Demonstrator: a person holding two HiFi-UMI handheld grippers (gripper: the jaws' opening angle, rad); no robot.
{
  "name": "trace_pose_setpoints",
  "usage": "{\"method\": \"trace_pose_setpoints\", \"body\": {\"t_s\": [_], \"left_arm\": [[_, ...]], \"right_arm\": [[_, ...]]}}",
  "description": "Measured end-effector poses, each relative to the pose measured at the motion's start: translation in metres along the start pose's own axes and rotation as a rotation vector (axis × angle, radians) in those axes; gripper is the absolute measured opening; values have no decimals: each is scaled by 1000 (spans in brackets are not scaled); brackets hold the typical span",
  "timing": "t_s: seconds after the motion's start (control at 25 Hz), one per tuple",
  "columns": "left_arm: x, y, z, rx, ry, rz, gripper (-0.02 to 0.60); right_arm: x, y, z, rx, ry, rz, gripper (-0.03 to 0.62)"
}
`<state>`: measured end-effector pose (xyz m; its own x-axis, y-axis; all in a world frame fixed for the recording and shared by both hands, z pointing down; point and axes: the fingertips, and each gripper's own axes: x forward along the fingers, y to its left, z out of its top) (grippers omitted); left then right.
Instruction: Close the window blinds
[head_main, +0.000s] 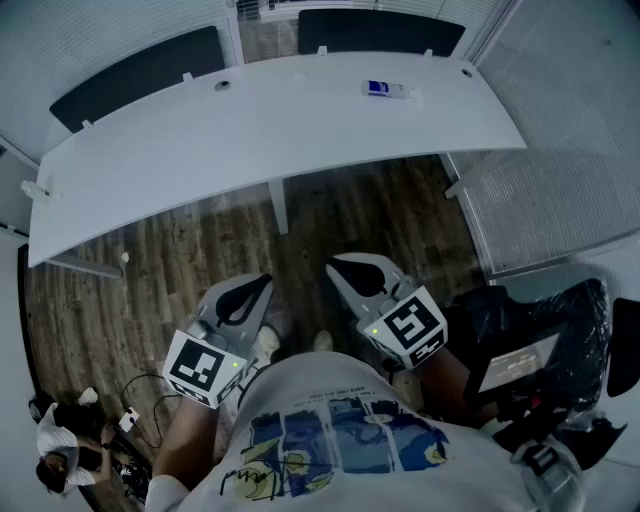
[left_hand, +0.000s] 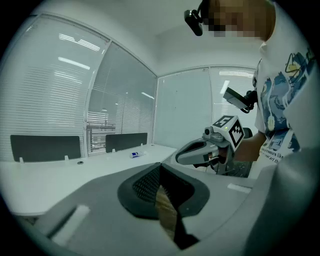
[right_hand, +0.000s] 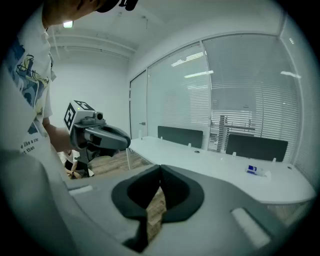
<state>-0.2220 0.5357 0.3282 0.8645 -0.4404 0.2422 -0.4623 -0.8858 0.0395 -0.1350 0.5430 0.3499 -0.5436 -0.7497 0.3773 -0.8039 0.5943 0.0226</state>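
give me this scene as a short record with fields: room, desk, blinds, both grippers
setting: office with glass walls and a wood-pattern floor
desk: long white curved desk, with dark divider panels along its far edge
on desk: one small blue and white item
blinds: slatted blinds hang at the glass beyond the desk, neither gripper touches them
left gripper: shut, empty, held over the floor short of the desk
right gripper: shut, empty, beside the left one
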Motion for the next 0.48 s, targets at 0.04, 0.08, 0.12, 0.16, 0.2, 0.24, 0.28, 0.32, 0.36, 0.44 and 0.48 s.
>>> {"method": "trace_pose_setpoints", "body": {"t_s": [0.04,0.08,0.12,0.16,0.2,0.24,0.28,0.32,0.36,0.44,0.48], "left_arm": [[1,0,0,1,-1,-5,6],[1,0,0,2,-2,-11,6],[2,-1,0,3,-4,-15,6],[3,-2,0,4,-4,-19,6],[3,-3,1,4,-5,-20,6],[4,-4,1,3,-4,-19,6],[5,-5,2,0,-3,-16,6],[6,-7,2,-1,-3,-14,6],[8,-10,1,0,-2,-12,6],[13,-17,3,2,-3,-10,6],[15,-19,5,2,-3,-9,6]], "right_arm": [[-1,0,-1,3,-3,-7,3],[-2,-1,-2,5,-5,-14,3],[-3,-2,-4,7,-6,-21,3],[-5,-3,-5,8,-6,-29,3],[-6,-4,-7,9,-6,-34,3],[-7,-5,-8,9,-6,-35,3],[-9,-5,-9,10,-8,-33,3],[-10,-6,-10,11,-10,-30,3],[-13,-7,-10,13,-15,-26,3],[-20,-12,-12,18,-24,-28,3],[-23,-15,-13,14,-24,-34,3]]}}
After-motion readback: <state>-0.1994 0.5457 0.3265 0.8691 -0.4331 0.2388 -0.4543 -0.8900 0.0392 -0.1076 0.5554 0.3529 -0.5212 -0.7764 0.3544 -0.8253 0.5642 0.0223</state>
